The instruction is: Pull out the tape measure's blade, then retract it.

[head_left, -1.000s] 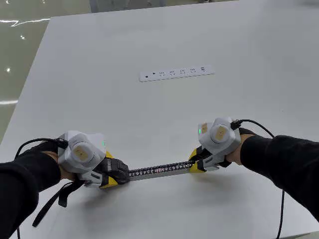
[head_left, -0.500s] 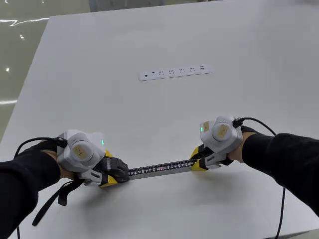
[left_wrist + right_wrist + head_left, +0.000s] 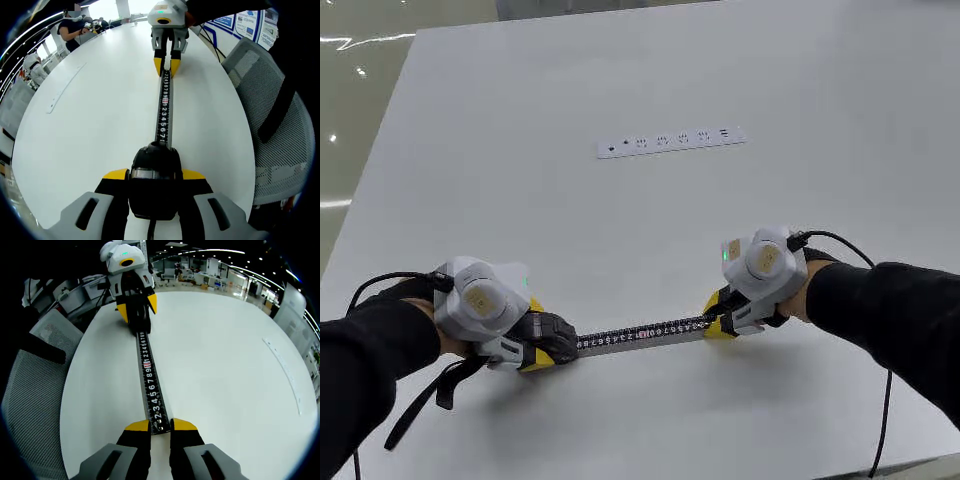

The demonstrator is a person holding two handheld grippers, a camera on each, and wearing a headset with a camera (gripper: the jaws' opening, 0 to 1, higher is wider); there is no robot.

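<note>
Drawn slightly farther out than 1 s ago by the right gripper (image 3: 713, 318), pinched narrow on the tip of the blade (image 3: 150, 375). Clamped in the left gripper (image 3: 155, 175): tape measure case (image 3: 552, 335). Stretched flat along the table (image 3: 620, 60), long axis straight from 1 gripper to the other. Probably next: feed back along that line toward the case, right gripper leading.
</note>
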